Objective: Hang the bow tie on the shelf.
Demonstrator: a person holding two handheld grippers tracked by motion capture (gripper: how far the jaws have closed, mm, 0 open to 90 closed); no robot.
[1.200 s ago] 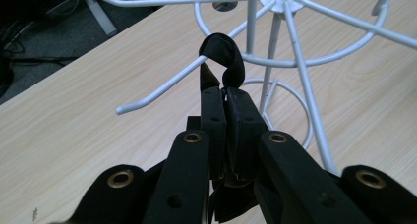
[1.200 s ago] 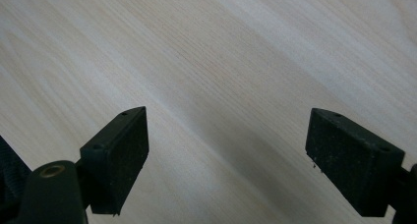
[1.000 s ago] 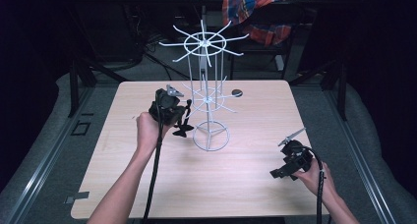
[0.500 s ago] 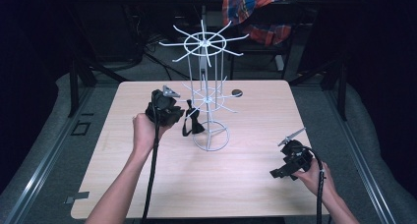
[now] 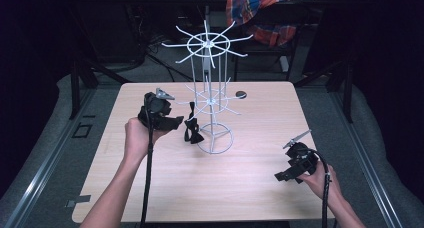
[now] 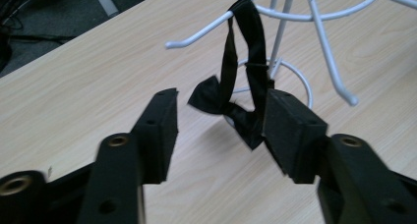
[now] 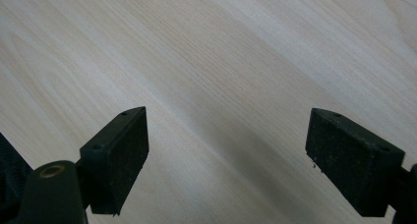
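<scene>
Black bow tie hangs by its loop from a white rack prong at frame centre. Left tongs, just opening, have let go; right tongs rest apart over the desk.

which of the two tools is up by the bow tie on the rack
The left tool, jaws just opened and apart beside the black bow tie hanging on the white rack. The right tool sits open near the table's front.

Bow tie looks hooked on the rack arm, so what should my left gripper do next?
Probably back the left gripper straight away. Its jaws have just been opening, and the black bow tie hangs by its loop from the white rack's arm, though one pad seems to brush it.
</scene>
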